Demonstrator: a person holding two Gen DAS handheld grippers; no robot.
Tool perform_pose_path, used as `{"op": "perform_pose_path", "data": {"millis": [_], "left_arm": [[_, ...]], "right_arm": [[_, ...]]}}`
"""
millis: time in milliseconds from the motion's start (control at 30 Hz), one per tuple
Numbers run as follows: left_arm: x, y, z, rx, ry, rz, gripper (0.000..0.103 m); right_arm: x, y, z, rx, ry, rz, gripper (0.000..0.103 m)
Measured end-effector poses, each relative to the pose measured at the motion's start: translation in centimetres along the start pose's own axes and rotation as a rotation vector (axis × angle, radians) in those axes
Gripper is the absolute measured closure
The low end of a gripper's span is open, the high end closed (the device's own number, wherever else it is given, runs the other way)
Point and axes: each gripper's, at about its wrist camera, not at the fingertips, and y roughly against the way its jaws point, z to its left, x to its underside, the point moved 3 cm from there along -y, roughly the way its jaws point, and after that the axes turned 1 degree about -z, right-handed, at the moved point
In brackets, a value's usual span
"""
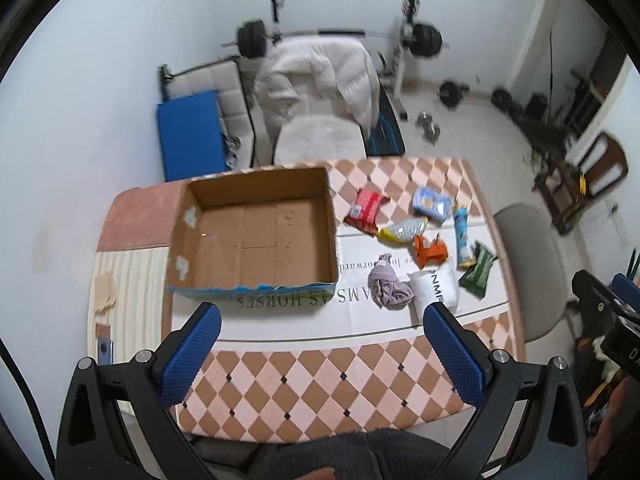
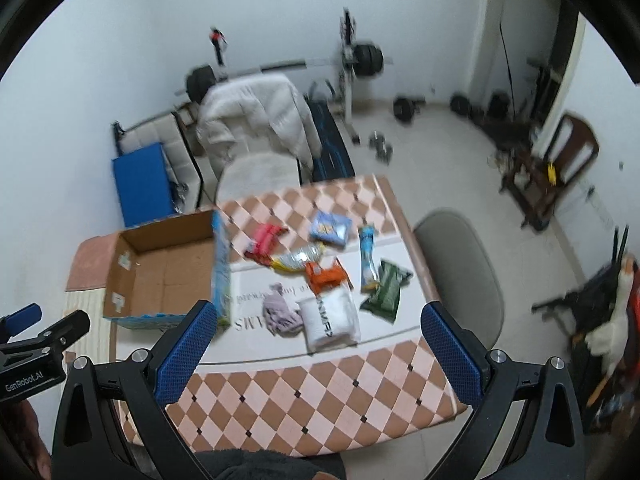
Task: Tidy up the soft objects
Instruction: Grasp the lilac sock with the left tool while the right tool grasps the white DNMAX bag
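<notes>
An open cardboard box (image 1: 256, 236) (image 2: 160, 268) sits empty on the left of the checkered table (image 1: 320, 384) (image 2: 312, 392). To its right lie a crumpled mauve cloth (image 1: 388, 284) (image 2: 282, 312), a white folded garment (image 1: 436, 286) (image 2: 330, 320), and soft packets: red (image 1: 366, 210), blue (image 1: 432, 202), yellow-silver (image 1: 404, 230), orange (image 1: 430, 250), a tall blue one (image 1: 462, 234) and green (image 1: 478, 274). My left gripper (image 1: 322, 344) is open and empty above the table's near part. My right gripper (image 2: 318, 344) is open and empty, high over the cloth and garment.
A grey chair (image 1: 532, 268) (image 2: 460, 276) stands at the table's right side. A padded chair with a white duvet (image 1: 320, 80) is behind the table. A barbell rack (image 1: 416, 36), loose weights and a wooden chair (image 1: 580, 176) stand on the floor beyond.
</notes>
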Motion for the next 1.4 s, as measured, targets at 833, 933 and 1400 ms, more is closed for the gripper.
{"op": "perform_pose_path", "data": {"millis": [833,933,1400], "left_arm": [[-1.9,-34.8,-9.8,0.012,-0.102,0.611,0.005],[-1.2,-36.2,-10.5,0.046,-0.085,0.646,0.005],[2.8,-41.7,-11.4,0.074,-0.029,0.722,0.059]], "right_arm": [[9.0,-42.3,-4.4,-0.059,0.055,0.664,0.006],[9.6,-42.3,-6.6,-0.061,-0.026,0.684,0.009],[10.2,-43.8,-6.7,-0.059,0.029,0.744,0.000]]}}
